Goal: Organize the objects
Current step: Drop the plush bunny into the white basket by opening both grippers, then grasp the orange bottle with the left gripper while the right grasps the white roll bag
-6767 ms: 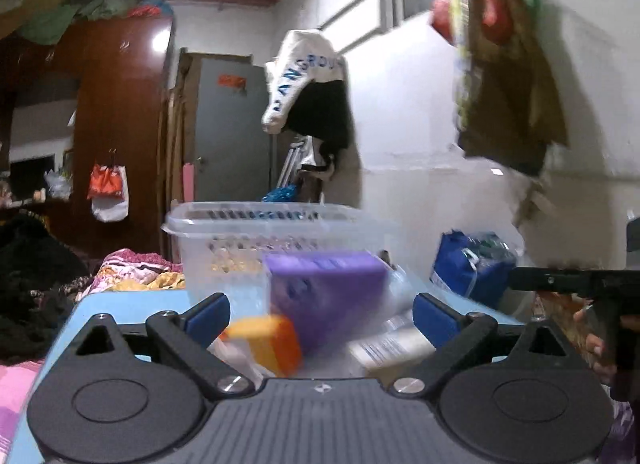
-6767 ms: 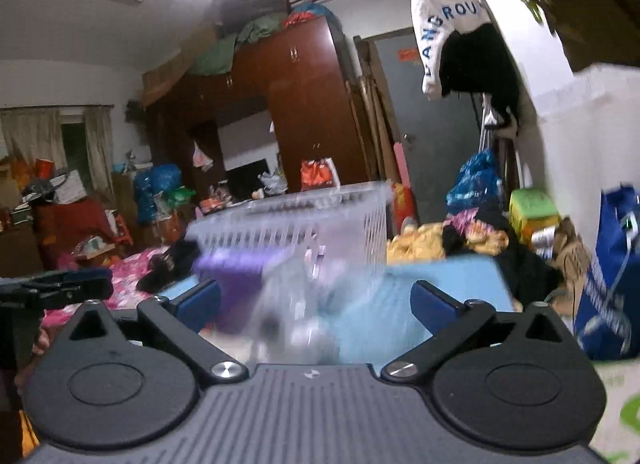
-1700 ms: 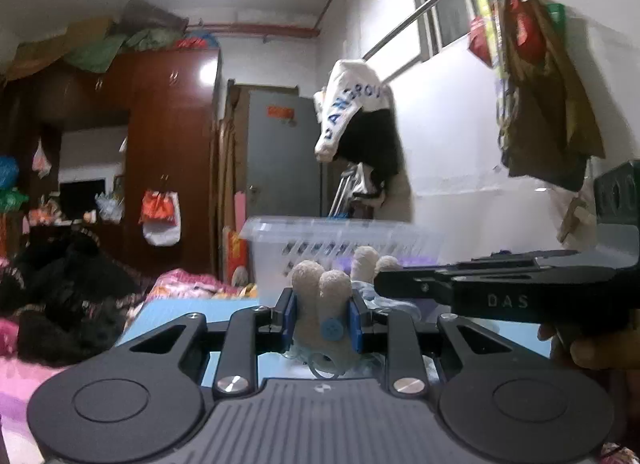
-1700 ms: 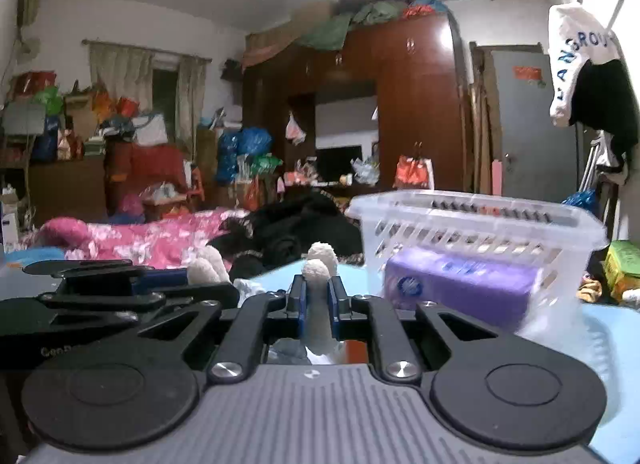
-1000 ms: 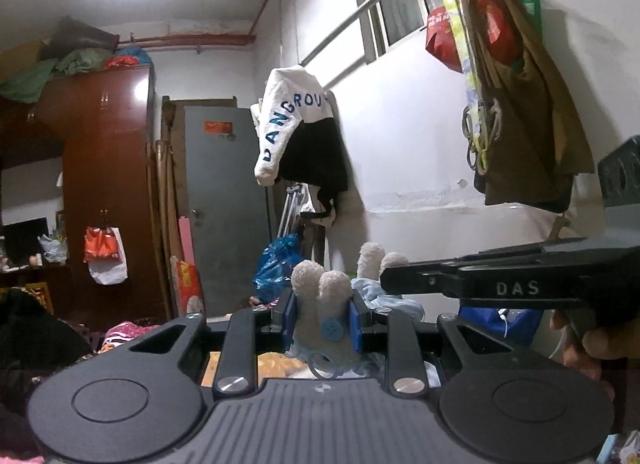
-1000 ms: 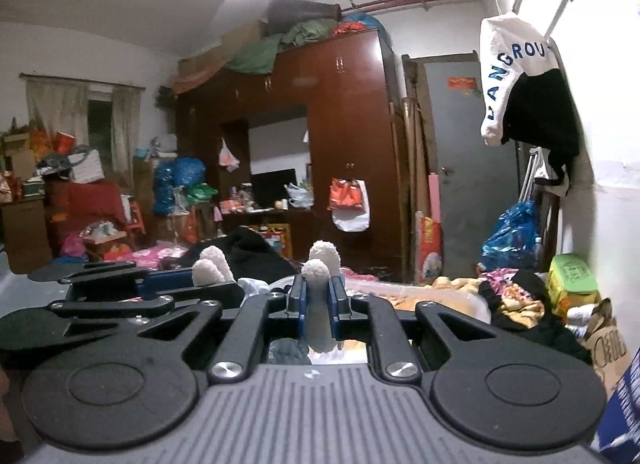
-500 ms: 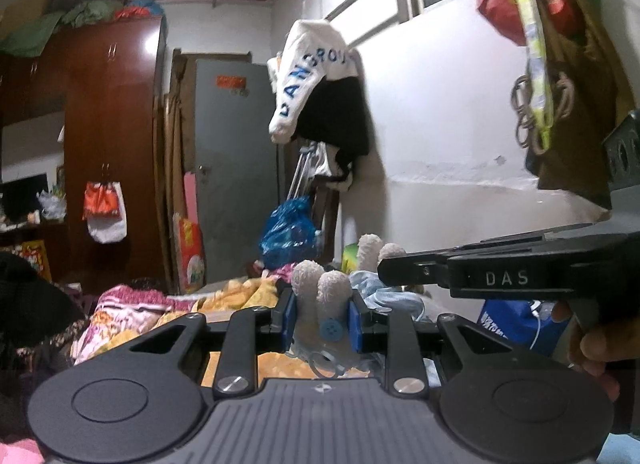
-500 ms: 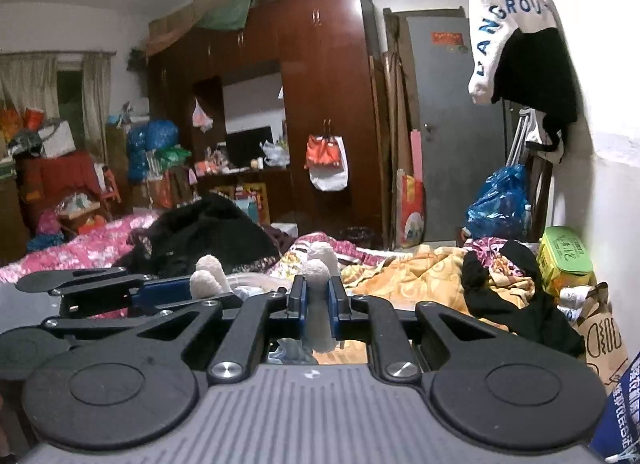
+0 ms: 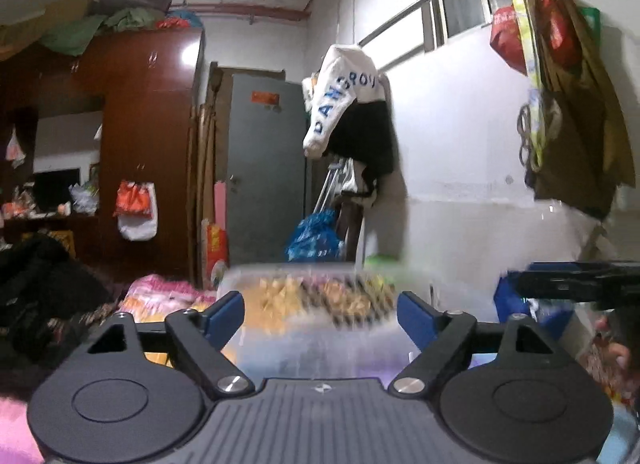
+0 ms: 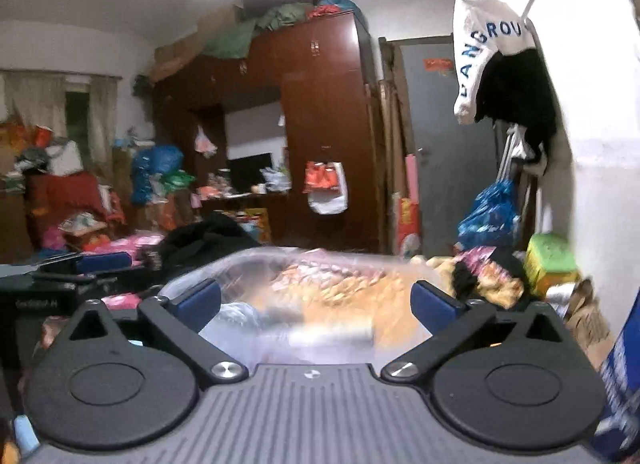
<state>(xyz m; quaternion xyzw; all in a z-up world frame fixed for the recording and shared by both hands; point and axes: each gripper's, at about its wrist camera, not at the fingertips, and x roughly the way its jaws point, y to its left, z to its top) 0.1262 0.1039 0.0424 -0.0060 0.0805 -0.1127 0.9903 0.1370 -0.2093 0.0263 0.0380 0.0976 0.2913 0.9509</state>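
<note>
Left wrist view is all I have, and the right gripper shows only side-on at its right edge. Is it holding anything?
Observer: No. The right gripper has just been opening; its jaws stand wide apart with nothing between the pads.
Operator: What is in front of it?
Observer: The clear basket, motion-blurred, lies straight ahead of the pads.
Operator: Anything inside on that side?
Observer: A pale blue-grey shape sits at the basket's near left, too blurred to name.
</note>
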